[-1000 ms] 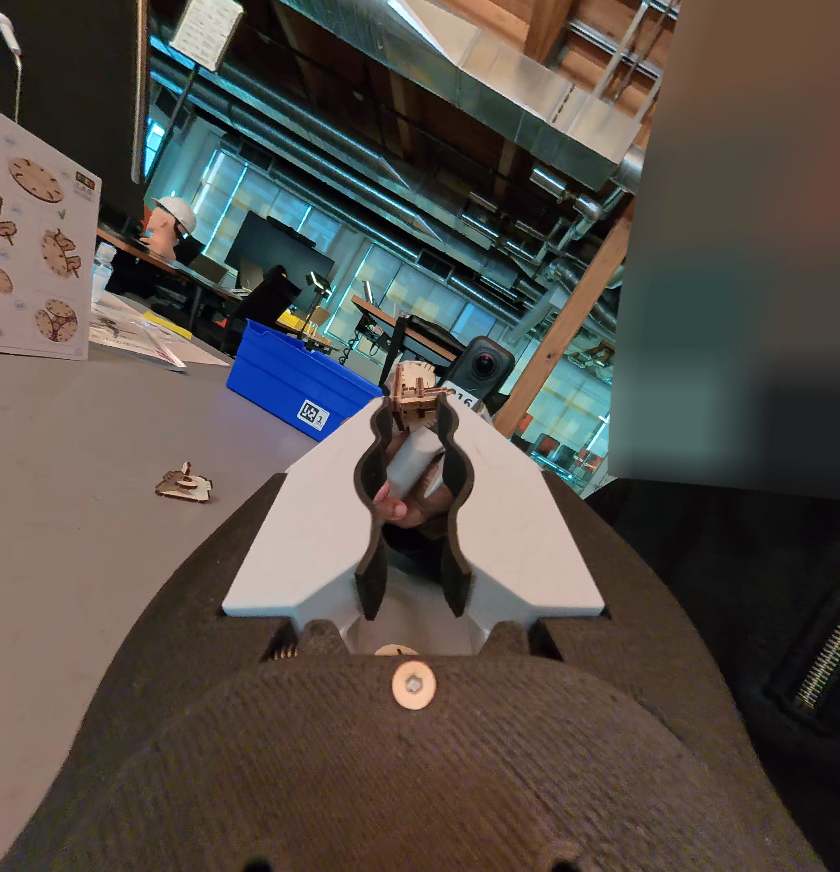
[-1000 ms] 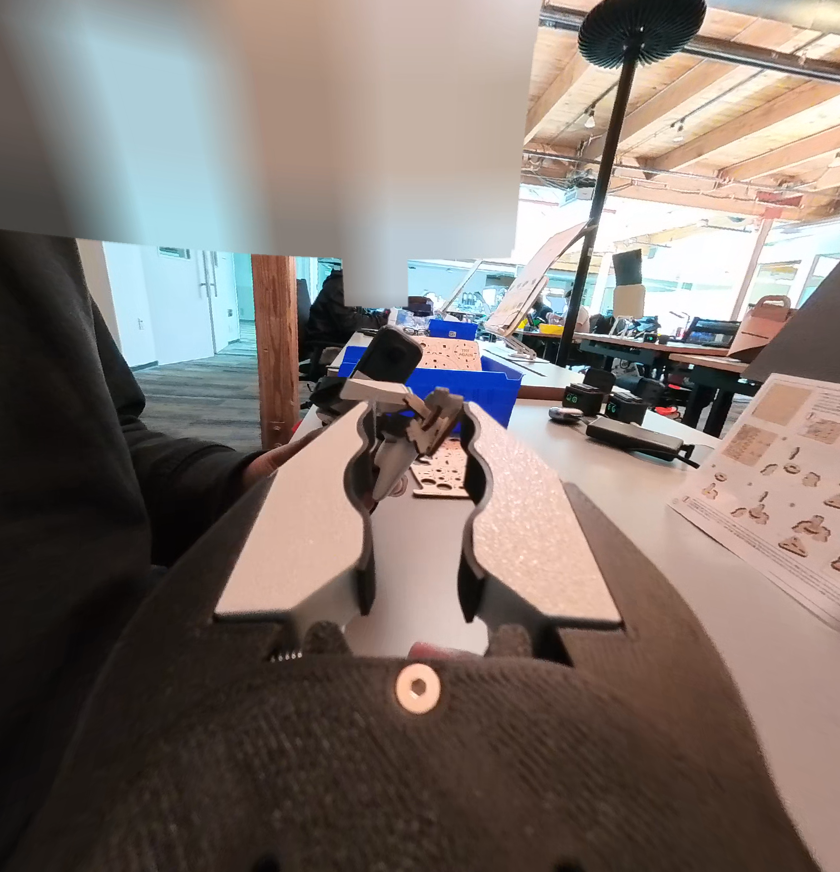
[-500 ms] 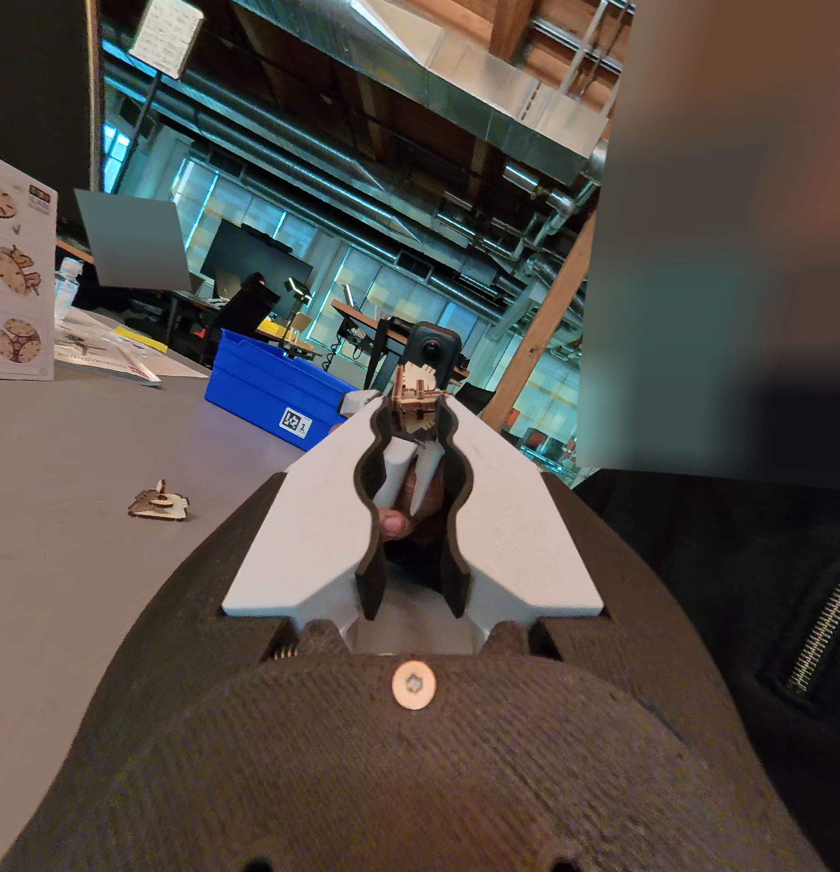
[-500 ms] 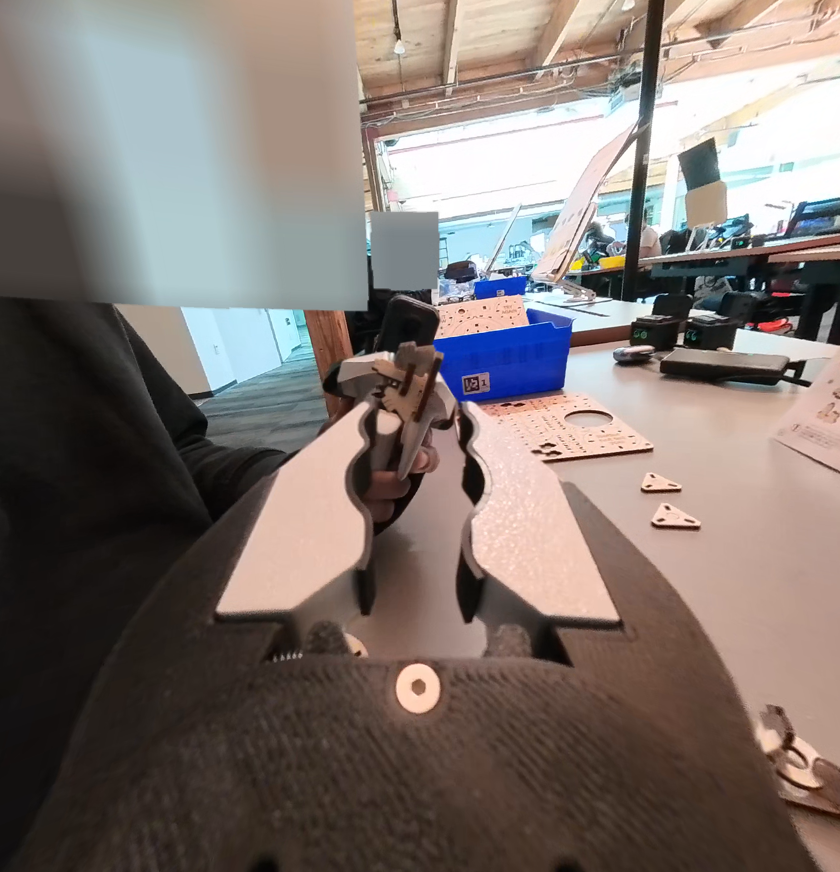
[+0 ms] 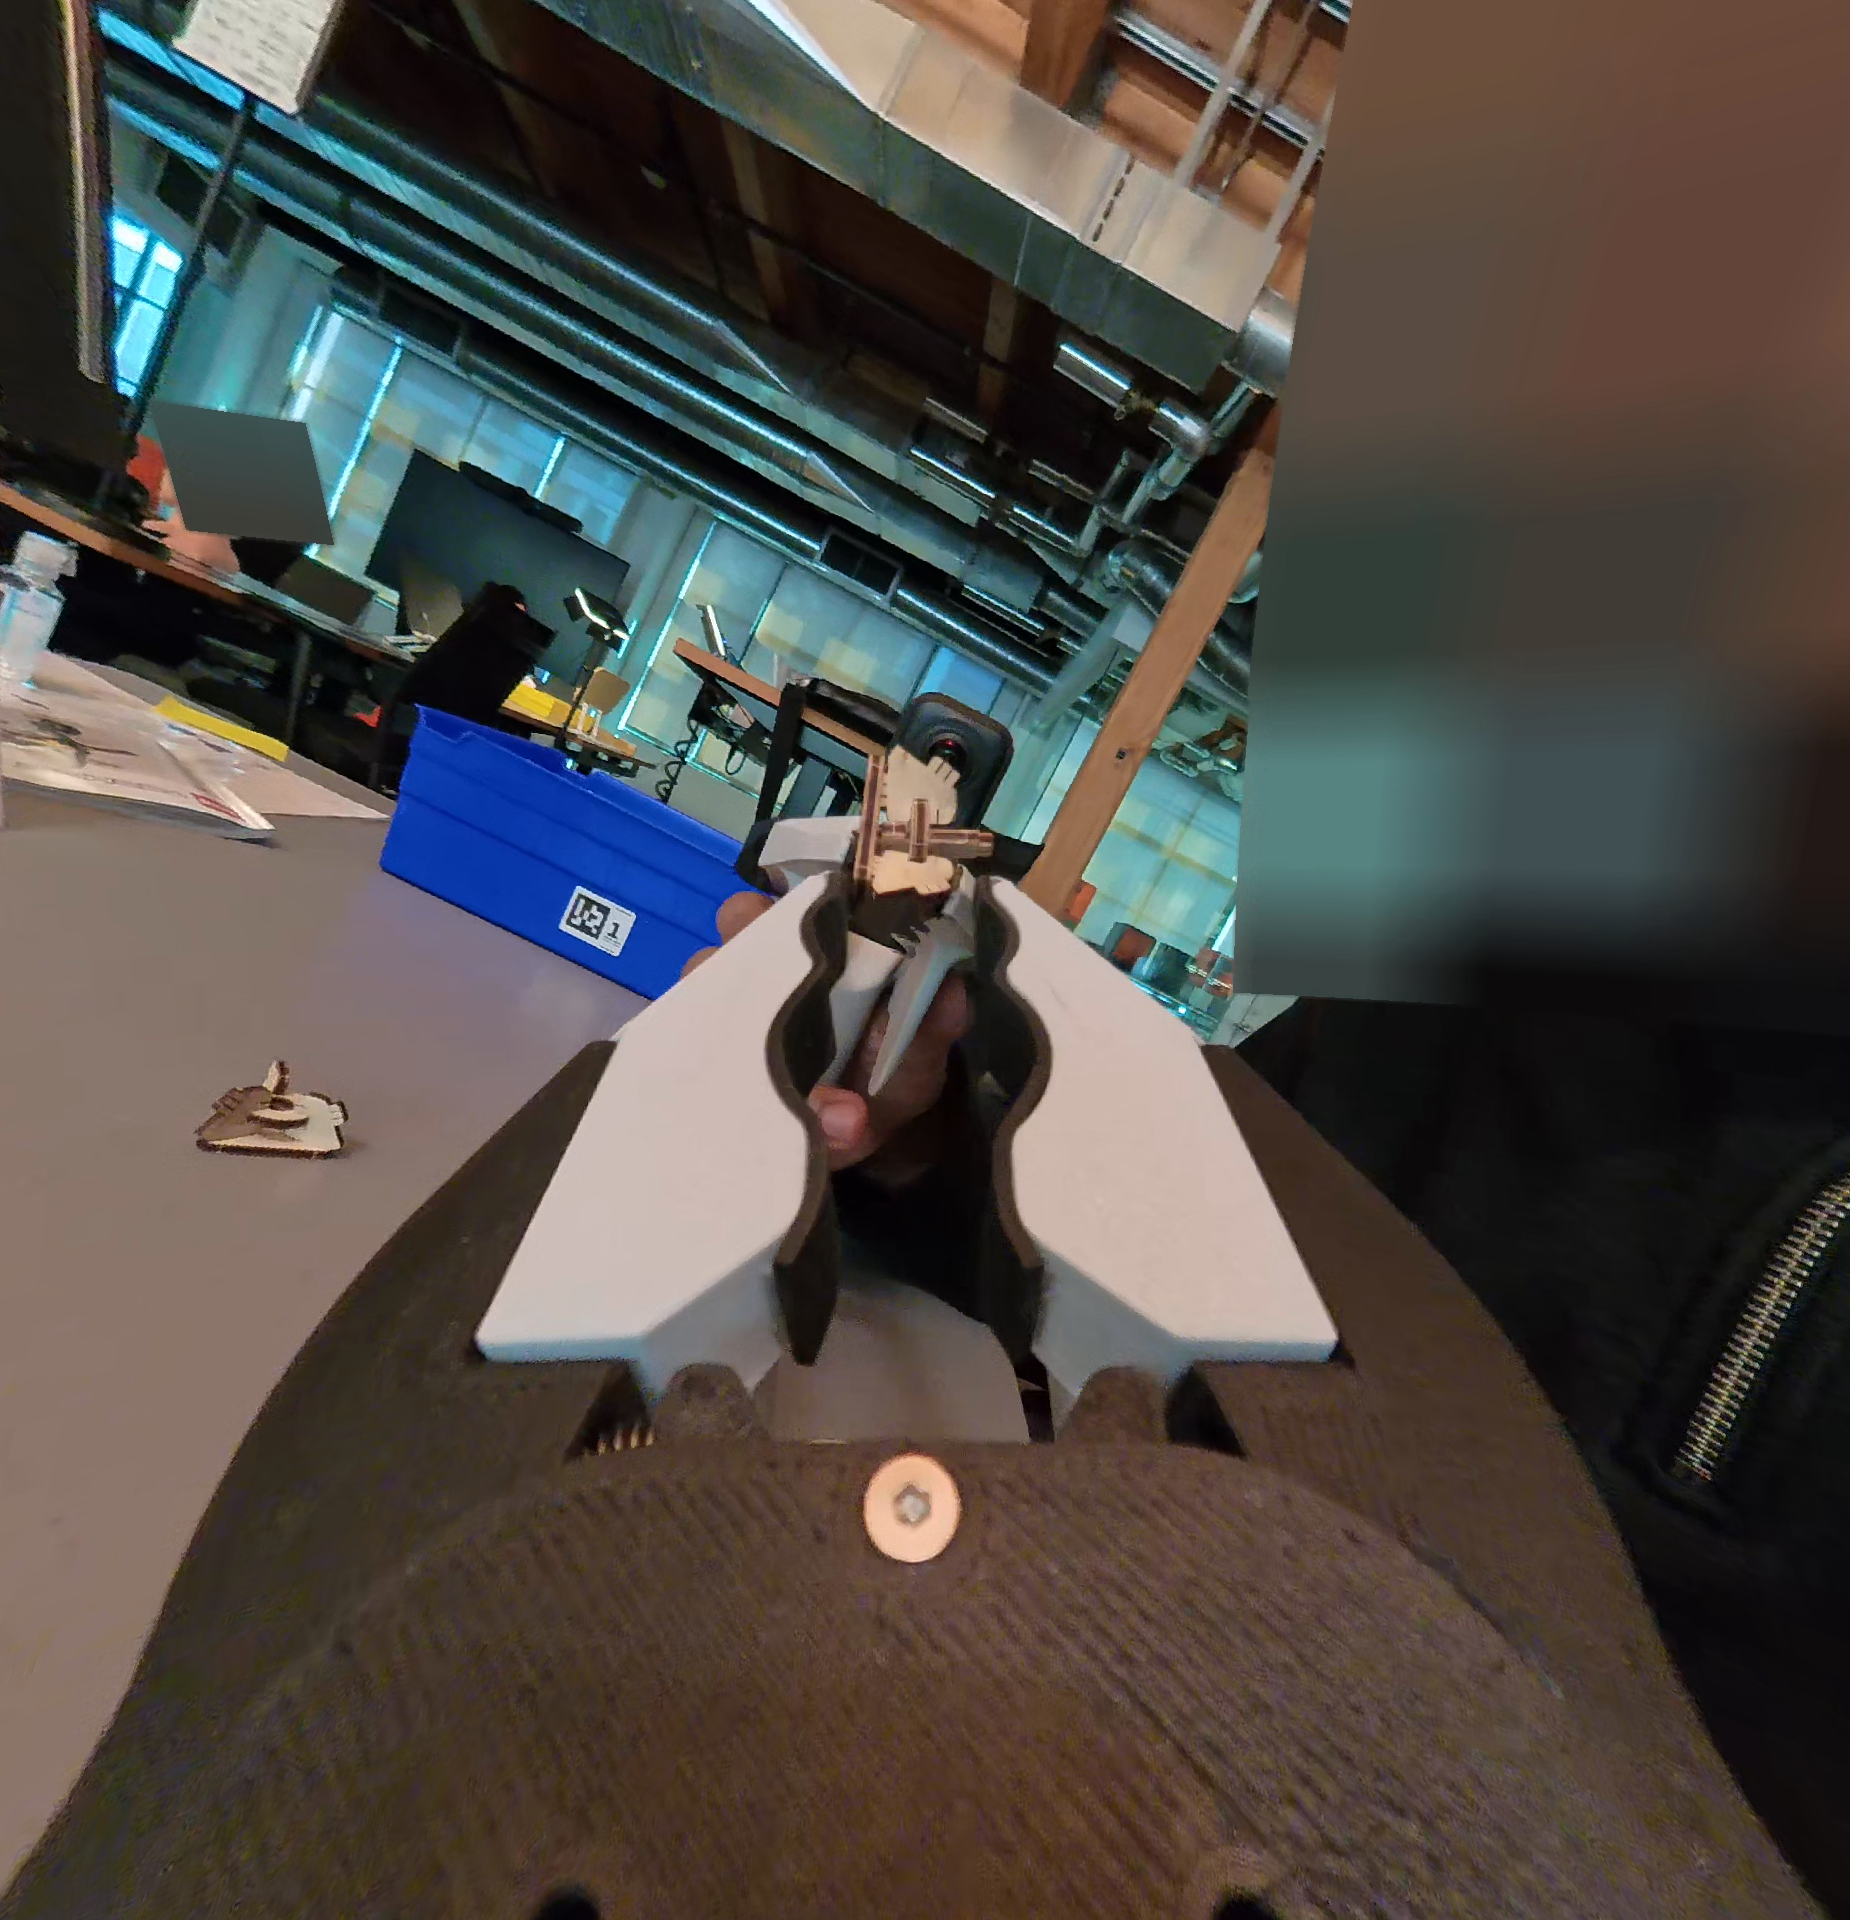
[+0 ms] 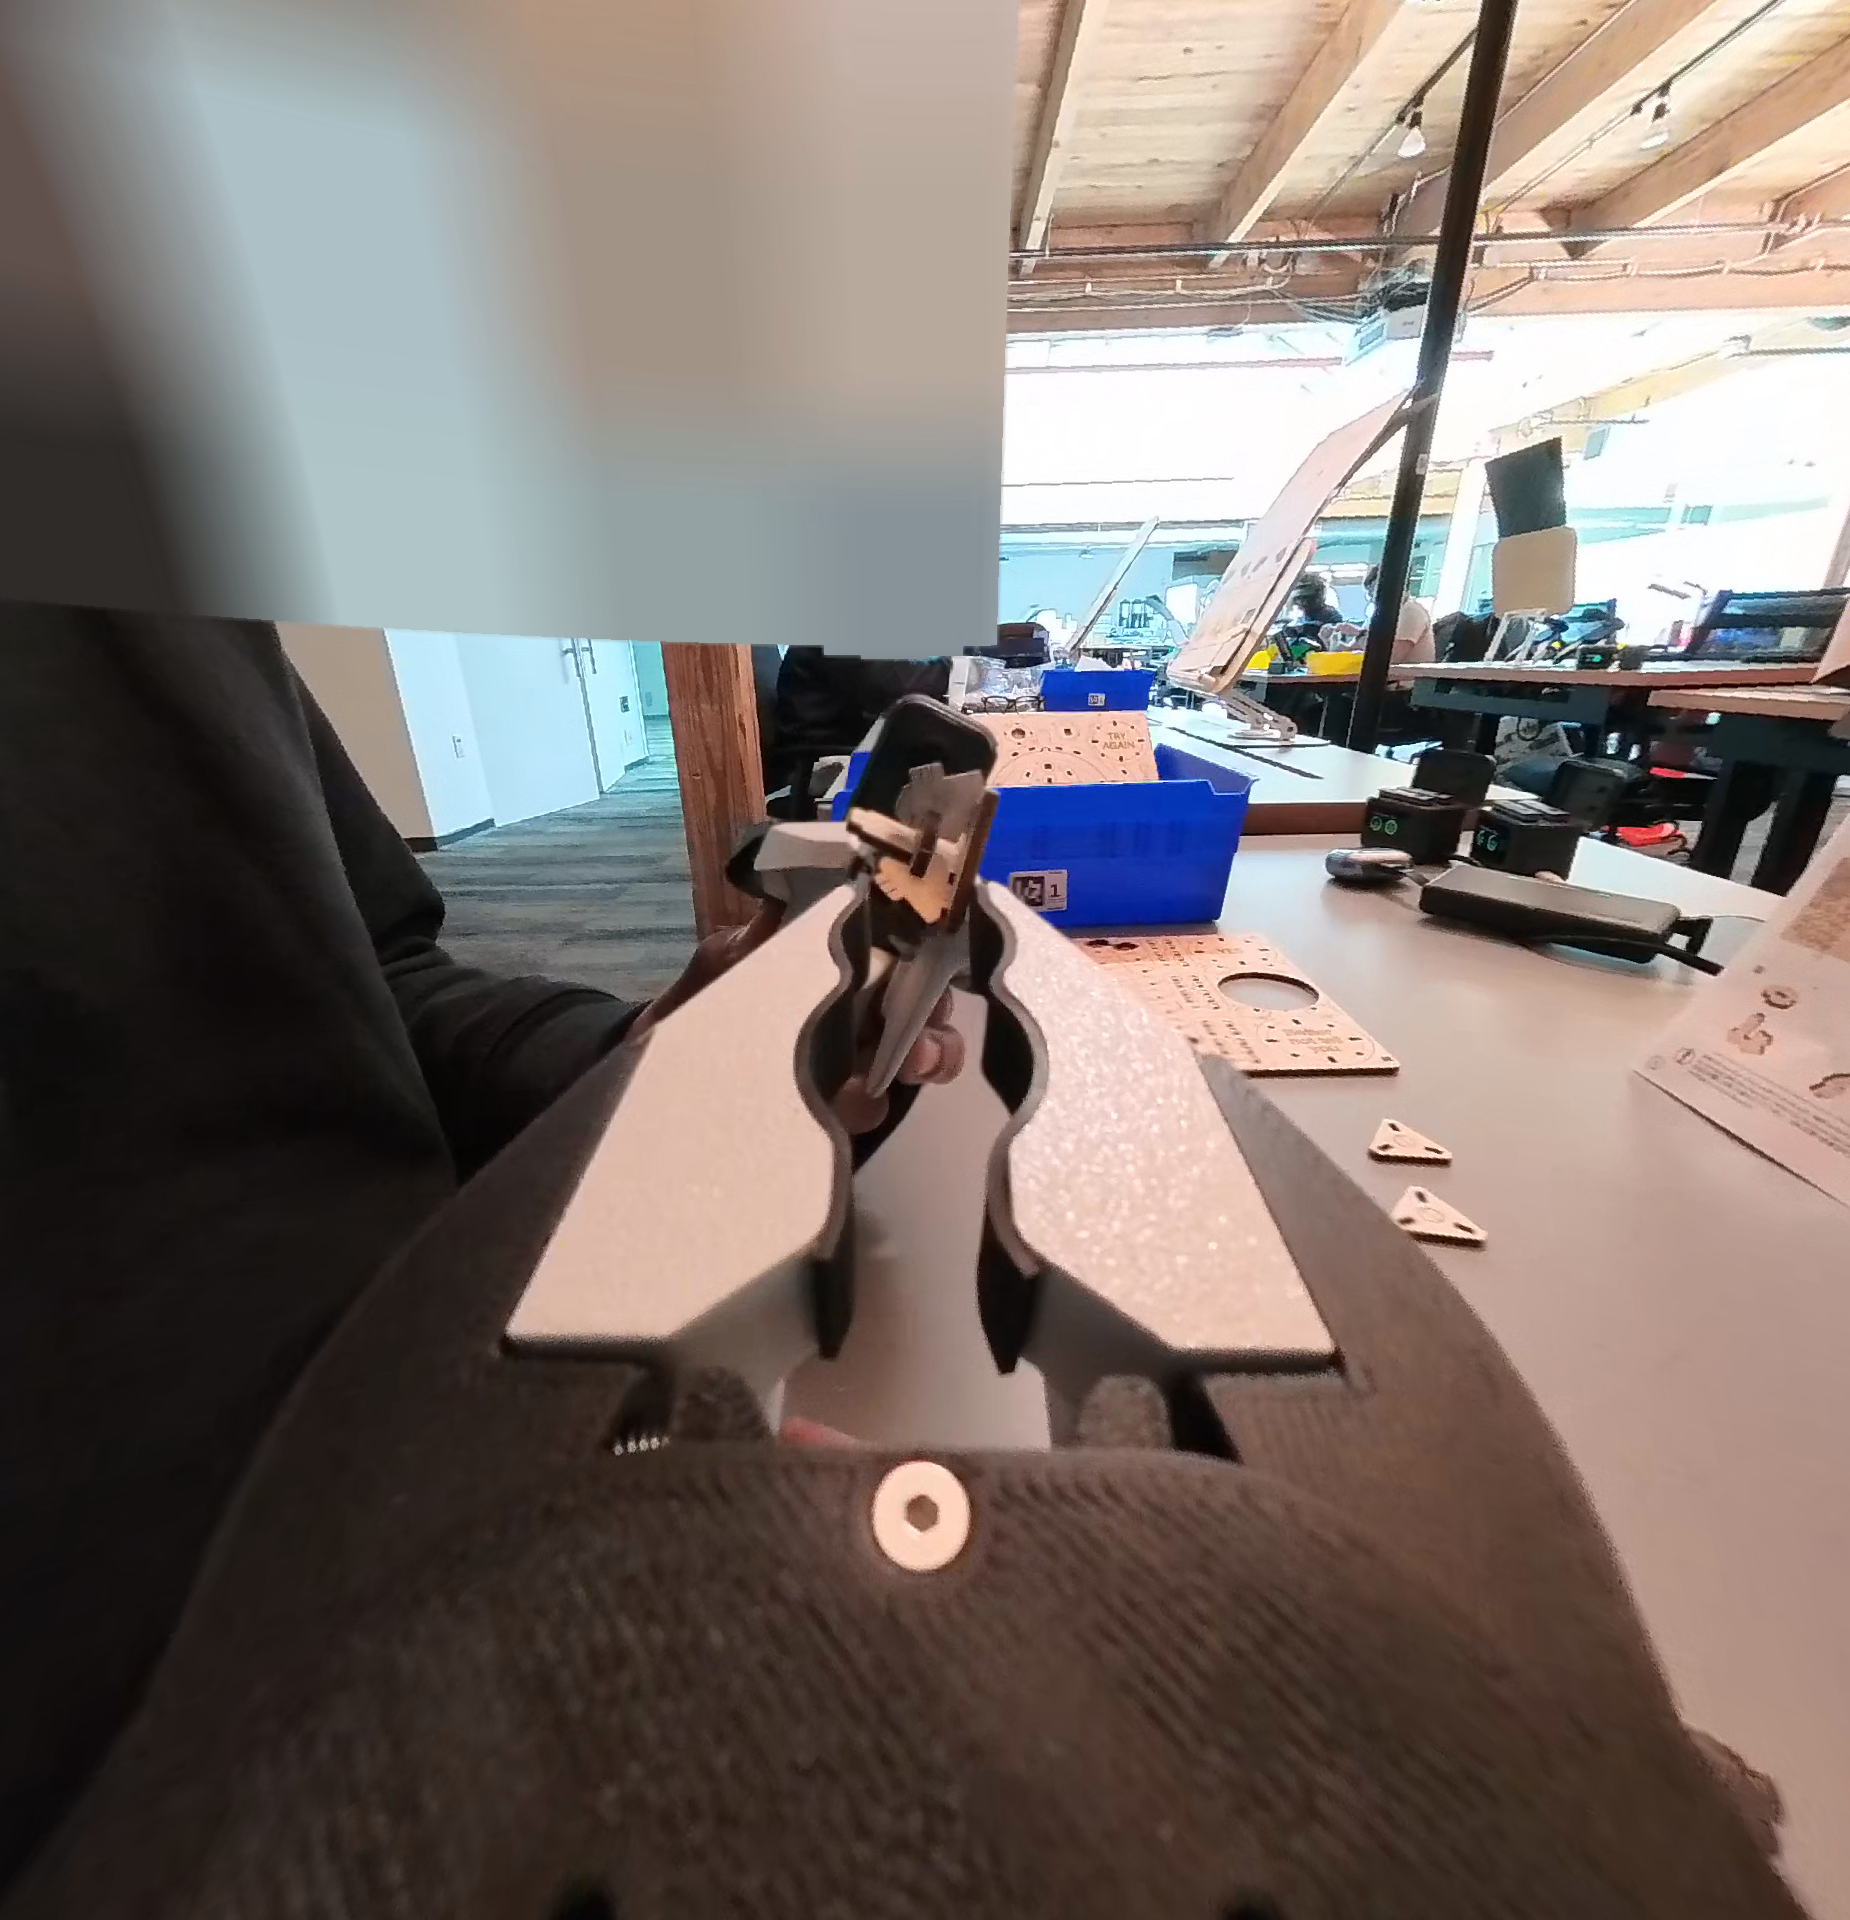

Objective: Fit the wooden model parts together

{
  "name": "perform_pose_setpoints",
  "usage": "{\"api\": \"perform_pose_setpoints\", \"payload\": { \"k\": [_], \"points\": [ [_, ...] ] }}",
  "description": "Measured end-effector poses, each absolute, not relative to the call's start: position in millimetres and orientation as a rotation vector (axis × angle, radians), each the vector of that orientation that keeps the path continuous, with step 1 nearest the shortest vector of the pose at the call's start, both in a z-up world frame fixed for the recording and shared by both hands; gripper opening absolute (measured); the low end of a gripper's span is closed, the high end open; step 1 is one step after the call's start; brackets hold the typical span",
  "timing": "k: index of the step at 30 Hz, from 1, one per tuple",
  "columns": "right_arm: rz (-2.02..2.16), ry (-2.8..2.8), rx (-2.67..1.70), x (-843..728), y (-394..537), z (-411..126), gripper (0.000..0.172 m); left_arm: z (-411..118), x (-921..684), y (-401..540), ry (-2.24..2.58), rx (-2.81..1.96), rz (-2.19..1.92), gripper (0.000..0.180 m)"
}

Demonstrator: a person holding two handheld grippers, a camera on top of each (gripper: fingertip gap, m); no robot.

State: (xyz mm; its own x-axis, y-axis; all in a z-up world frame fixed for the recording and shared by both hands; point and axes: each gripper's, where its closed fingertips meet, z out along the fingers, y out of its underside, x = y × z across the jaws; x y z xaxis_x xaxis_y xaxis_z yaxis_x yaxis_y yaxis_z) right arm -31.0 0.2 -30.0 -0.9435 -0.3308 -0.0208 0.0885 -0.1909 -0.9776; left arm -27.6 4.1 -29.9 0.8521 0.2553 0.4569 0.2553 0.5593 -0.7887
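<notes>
The wooden assembly (image 5: 905,847) sat at both grippers' tips; left gripper (image 5: 900,894) and right gripper (image 6: 916,904) each pinched it.

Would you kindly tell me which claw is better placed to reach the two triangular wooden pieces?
Probably the right claw: the triangular pieces lie beside it on the table; the left view lacks them.
</notes>
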Motion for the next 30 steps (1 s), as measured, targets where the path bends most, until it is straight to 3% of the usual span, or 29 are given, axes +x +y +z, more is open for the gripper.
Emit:
{"api": "perform_pose_setpoints", "payload": {
  "k": [7, 11, 15, 22, 30],
  "points": [
    [-2.237, 1.894, -0.32, -35.5, 0.0, -34.9, 0.016, -30.3, -28.4, 6.3, -0.576, -1.016, 0.046, 0.047],
    [-2.214, 2.025, -0.399, -33.2, -5.7, -48.3, 0.017, -32.9, -30.6, 6.8, -0.592, -1.031, 0.059, 0.045],
    [-2.204, 2.005, -0.436, -27.9, -4.5, -47.8, 0.017, -32.8, -29.5, 6.2, -0.586, -1.028, 0.042, 0.028],
    [-2.296, 1.985, -0.427, -32.9, -3.0, -41.4, 0.016, -31.3, -27.4, 7.0, -0.569, -1.035, 0.051, 0.025],
    [-2.231, 1.894, -0.404, -22.9, -2.4, -39.9, 0.03, -26.8, -22.1, 8.5, -0.528, -1.047, 0.091, 0.025]
  ]
}}
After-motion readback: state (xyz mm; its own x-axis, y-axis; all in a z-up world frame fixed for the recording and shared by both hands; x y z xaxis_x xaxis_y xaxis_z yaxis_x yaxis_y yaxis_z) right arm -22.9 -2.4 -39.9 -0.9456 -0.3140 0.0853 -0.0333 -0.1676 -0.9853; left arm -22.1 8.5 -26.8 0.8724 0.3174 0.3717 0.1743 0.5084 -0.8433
